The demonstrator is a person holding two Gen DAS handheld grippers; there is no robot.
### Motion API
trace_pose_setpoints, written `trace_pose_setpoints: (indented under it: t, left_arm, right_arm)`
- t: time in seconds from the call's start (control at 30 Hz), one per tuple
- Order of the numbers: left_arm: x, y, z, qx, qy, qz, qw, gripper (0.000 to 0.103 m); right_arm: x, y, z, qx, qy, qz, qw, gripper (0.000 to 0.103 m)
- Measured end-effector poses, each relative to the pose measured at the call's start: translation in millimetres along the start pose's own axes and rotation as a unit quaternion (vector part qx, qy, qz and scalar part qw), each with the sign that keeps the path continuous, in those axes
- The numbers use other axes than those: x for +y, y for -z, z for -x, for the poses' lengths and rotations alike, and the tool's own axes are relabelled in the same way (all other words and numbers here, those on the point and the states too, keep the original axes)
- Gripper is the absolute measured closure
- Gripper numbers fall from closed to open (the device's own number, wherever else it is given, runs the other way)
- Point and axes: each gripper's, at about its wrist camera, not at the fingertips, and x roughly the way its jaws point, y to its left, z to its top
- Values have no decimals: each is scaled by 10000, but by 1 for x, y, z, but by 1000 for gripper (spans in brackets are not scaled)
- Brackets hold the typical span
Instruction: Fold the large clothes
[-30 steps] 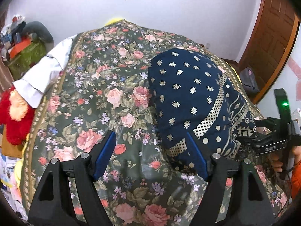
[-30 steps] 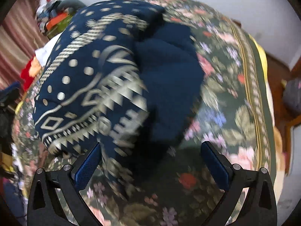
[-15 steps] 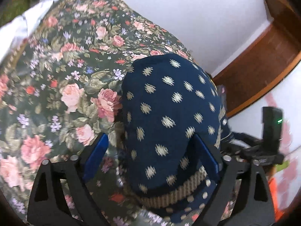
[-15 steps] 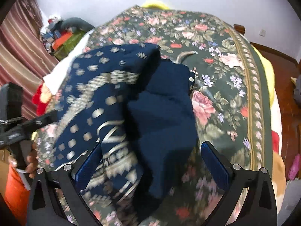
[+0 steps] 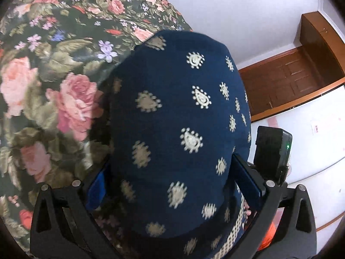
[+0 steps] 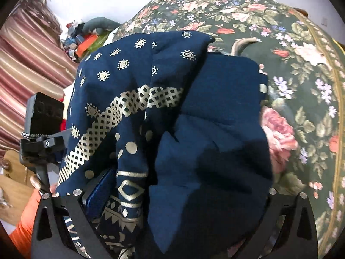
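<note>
Left wrist view: a navy garment (image 5: 179, 129) printed with cream paisley motifs fills the frame between the blue pads of the left hand-held gripper (image 5: 174, 185), whose jaws stand spread on either side of the cloth rather than pinched on it; whether the pads press the fabric cannot be told, as the garment hides their tips. The garment lies bunched on a bed under a floral bedspread (image 5: 54, 90), near the bed's edge, with a brown wooden door (image 5: 286, 82) beyond and the other tool's black body (image 5: 272, 151) just beside the cloth. Right wrist view: the same navy garment (image 6: 172, 118) sits heaped in thick folds, its lattice border band running across the top layer and a plain navy panel spilling toward the right hand-held gripper (image 6: 176, 194), whose jaws also stand wide, the left pad half buried under the hem and the right one out of sight behind the cloth; no pinch is visible. Striped curtains (image 6: 28, 64) and a clutter of belongings flank the floral bedspread (image 6: 301, 75). To do this step well, each tool should likely close on a single edge or corner, not on the whole bundle, then draw the cloth flat across the bed before any fold is laid, keeping the heap away from the mattress edge
</note>
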Motion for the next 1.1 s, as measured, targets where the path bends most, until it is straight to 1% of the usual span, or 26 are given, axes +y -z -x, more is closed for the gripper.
trace_pose_setpoints:
  t: [0.03, 0.1, 0.13, 0.17, 0.2, 0.23, 0.3, 0.4, 0.5, 0.57, 0.7, 0.87, 1.1]
  left_arm:
    - [-1, 0, -2, -17, 10, -3, 10000, 0]
    - [-5, 0, -3, -81, -37, -66, 9999, 1]
    - [-7, 1, -2, -108, -62, -114, 9999, 2]
    - [-9, 2, -1, -131, -80, -136, 9998, 5]
    - [-10, 2, 0, -151, -88, -137, 9998, 11]
    - [-13, 4, 4, -176, -133, -173, 9996, 14]
    - [-22, 8, 10, -204, -222, -279, 9992, 21]
    - [-38, 9, 17, -250, -416, -547, 9973, 26]
    - [-57, 14, 35, -327, -511, -818, 9948, 30]
    - [-66, 19, 50, -399, -578, -999, 9925, 30]
    - [-85, 30, 85, -567, -625, -1197, 9892, 30]
    - [-99, 47, 139, -839, -696, -1316, 9853, 30]
    - [-91, 75, 213, -1121, -788, -1258, 9825, 30]
  right_arm:
    - [0, 0, -1, -27, -14, 8, 10000, 1]
    - [0, 2, 0, -65, -178, -28, 9998, 13]
    - [0, 3, 0, -78, -308, -80, 9995, 16]
    - [-1, 4, 1, -82, -392, -113, 9991, 24]
    - [0, 5, 2, -87, -480, -139, 9987, 36]
    - [2, 6, 3, -98, -515, -169, 9985, 40]
    - [8, 6, 7, -112, -581, -160, 9981, 57]
    - [21, 7, 14, -124, -581, -124, 9982, 67]
    - [35, 10, 24, -142, -678, -111, 9975, 71]
    - [48, 11, 32, -172, -729, -40, 9972, 71]
    - [83, 14, 51, -288, -770, 219, 9964, 72]
    - [135, 21, 70, -364, -785, 525, 9949, 72]
    - [207, 38, 78, -294, -833, 861, 9924, 72]
